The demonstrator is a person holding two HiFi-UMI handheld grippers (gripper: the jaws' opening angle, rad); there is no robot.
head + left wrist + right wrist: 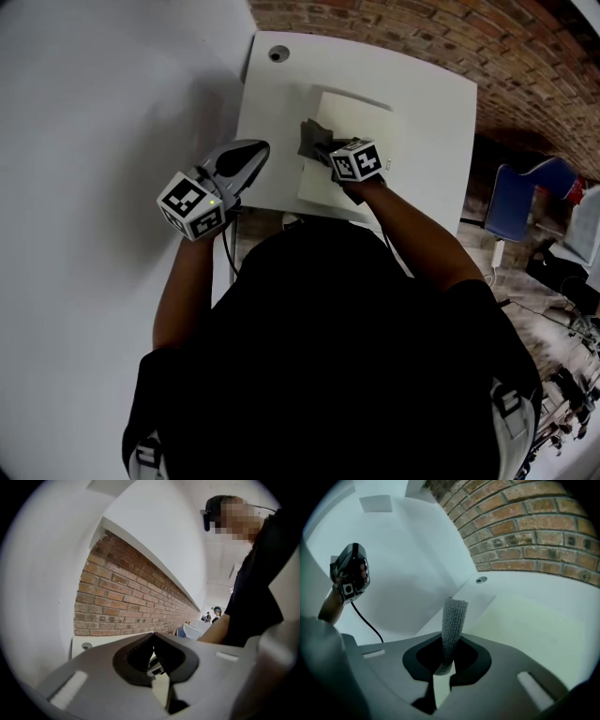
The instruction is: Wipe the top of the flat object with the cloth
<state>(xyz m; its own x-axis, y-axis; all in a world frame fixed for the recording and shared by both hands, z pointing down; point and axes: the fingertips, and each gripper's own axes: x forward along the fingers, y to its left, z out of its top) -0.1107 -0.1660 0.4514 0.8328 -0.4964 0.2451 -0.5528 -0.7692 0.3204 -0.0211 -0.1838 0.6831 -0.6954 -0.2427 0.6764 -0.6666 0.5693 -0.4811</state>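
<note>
Right tongs (448,662) clamp a grey cloth (308,139) against the cream board (364,124), toward its nine o'clock edge, on the white bench (433,101). Left tongs (256,152), closed and empty, hover at the board's eight o'clock.

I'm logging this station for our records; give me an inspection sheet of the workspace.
Surface: white table, one grommet hole near its far-left corner.
Job's things: grey cloth on the pale flat board.
Clutter: nothing seen.
Grippers: right tongs shut on the cloth; left tongs shut, empty, at the table's left edge.
Cables: dark cable hanging from the left tongs.
Surroundings: brick wall, blue chair at right.
</note>
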